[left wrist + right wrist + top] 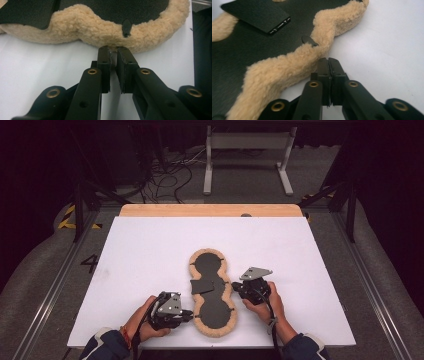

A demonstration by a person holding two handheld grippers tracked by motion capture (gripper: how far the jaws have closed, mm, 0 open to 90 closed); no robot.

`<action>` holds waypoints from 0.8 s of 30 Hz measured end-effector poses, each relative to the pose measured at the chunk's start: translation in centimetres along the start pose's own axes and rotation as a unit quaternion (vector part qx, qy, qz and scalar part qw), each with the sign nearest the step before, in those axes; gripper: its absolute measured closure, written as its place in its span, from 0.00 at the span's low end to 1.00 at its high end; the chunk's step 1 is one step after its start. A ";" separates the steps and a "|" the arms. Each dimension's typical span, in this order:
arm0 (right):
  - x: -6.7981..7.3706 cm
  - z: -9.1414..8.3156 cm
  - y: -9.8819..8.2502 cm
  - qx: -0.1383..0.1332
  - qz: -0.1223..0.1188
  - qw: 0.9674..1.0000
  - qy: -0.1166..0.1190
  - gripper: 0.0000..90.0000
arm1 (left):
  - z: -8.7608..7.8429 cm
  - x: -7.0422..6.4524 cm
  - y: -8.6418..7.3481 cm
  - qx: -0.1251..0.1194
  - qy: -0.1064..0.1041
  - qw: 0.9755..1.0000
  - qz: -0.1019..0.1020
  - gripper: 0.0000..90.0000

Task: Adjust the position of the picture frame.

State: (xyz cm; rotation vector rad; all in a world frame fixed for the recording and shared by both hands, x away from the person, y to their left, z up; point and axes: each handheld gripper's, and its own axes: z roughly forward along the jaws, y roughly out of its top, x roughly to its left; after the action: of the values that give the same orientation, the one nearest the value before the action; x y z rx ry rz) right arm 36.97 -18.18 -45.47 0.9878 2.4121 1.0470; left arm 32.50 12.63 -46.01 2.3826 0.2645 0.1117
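A figure-eight pad (214,312) with a black face and a tan fleece rim lies flat on the white tabletop (145,250). A loose black flap (202,286) lies across its waist. My left gripper (190,314) is at the near lobe's left edge. In the left gripper view its jaws (113,50) stand almost together, pinching a tuft of the fleece rim (87,27) below a small black tab (126,27). My right gripper (234,285) is at the right side of the waist. It (328,61) is shut, with its tips against the fleece rim (287,65) and nothing between them.
A wooden strip (210,210) runs along the table's far edge. Behind it on the floor are a grey metal stand (247,142) and loose cables (167,175). Bare white tabletop extends left, right and beyond the pad.
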 end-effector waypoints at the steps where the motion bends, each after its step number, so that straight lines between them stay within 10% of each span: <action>1: -0.1 -0.3 0.0 -0.003 0.001 1.000 0.000 1.00 | -0.1 0.0 -0.1 0.000 0.003 1.000 -0.001 0.90; 8: 0.0 -1.2 -0.4 -0.001 -0.002 1.000 0.010 1.00 | -1.0 1.1 -0.9 -0.027 0.010 0.999 -0.027 0.90; 24: 0.5 -1.5 -0.9 0.018 -0.020 0.999 0.031 1.00 | 0.1 0.5 0.1 -0.020 0.009 1.000 -0.006 0.94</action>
State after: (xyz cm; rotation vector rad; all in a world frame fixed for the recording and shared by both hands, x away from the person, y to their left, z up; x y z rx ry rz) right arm 35.42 -19.01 -45.12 0.9286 2.4988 1.0384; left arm 32.97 12.59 -46.03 2.3416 0.2836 0.1319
